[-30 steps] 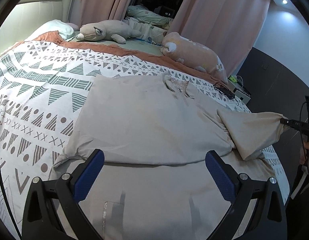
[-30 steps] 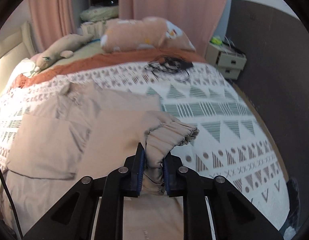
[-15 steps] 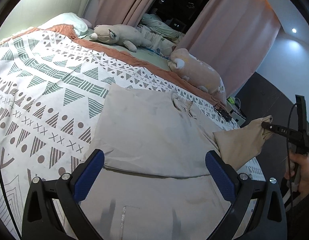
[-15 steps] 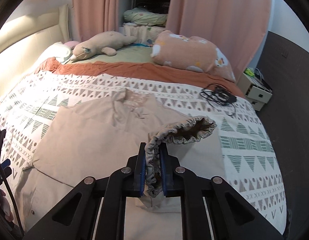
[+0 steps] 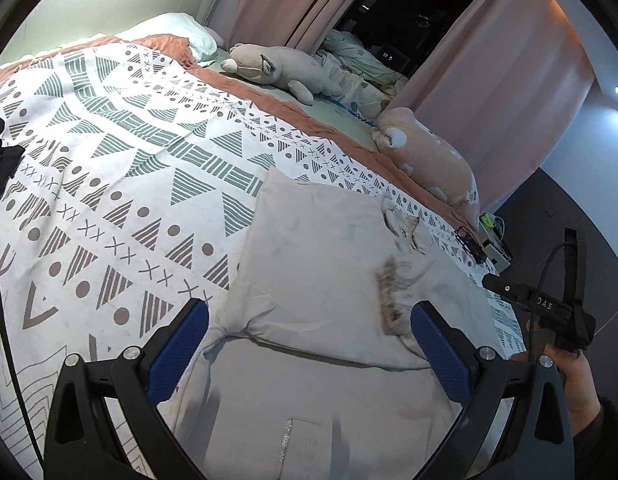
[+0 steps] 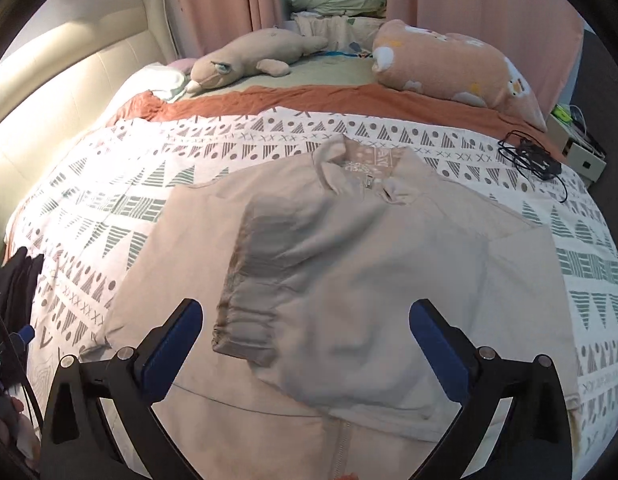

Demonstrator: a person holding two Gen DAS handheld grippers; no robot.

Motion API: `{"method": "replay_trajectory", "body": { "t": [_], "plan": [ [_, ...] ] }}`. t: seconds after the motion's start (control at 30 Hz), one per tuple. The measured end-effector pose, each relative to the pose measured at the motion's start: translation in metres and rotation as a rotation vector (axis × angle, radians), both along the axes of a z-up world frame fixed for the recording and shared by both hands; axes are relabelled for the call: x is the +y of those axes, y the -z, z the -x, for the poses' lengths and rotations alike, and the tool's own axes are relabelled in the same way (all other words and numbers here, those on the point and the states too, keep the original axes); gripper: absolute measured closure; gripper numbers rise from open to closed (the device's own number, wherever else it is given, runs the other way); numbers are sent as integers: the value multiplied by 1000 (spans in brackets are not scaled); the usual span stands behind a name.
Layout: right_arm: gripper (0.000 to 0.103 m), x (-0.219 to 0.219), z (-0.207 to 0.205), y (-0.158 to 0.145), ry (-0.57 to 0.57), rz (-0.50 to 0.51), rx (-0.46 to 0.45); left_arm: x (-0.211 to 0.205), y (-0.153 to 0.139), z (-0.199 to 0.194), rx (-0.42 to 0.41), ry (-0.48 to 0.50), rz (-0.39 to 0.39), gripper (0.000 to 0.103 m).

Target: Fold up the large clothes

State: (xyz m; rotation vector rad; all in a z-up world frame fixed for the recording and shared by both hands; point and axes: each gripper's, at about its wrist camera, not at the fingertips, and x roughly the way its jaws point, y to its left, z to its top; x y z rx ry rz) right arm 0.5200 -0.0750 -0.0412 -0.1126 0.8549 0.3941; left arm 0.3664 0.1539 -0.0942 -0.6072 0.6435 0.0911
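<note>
A large beige jacket [image 6: 389, 280] lies flat on the patterned bedspread [image 6: 109, 216], collar toward the pillows. One sleeve [image 6: 261, 264] is folded across its chest, and the gathered cuff [image 6: 245, 332] rests on the fabric. My right gripper [image 6: 305, 344] hovers just above that sleeve with its jaws opening wide; no pad presses the cloth. My left gripper [image 5: 309, 344] stands open over the jacket's [image 5: 321, 264] lower part with nothing in it. In the left wrist view a hand holds the right gripper [image 5: 549, 308] at the right edge.
A grey plush animal [image 6: 249, 60] and a peach plush pillow [image 6: 461, 64] lie at the head of the bed. Black cables [image 6: 533, 160] sit near the right edge beside a nightstand [image 6: 581, 148]. Dark clothing [image 6: 17, 280] hangs at the left.
My right gripper carried the sleeve leftward over the jacket's front and let go of the cuff; its jaws went from shut to wide open. The left gripper shifted sideways, staying open.
</note>
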Motion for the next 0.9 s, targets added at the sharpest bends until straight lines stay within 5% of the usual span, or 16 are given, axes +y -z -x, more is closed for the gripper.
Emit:
{"method": "replay_trajectory", "body": {
  "t": [0.57,0.9],
  "plan": [
    [0,-205,36,21,332,133,0,-49,4,-20,54,81,-140,0],
    [0,-277,9,81,448,243,121,-95,18,-39,114,153,-249,0]
  ]
}}
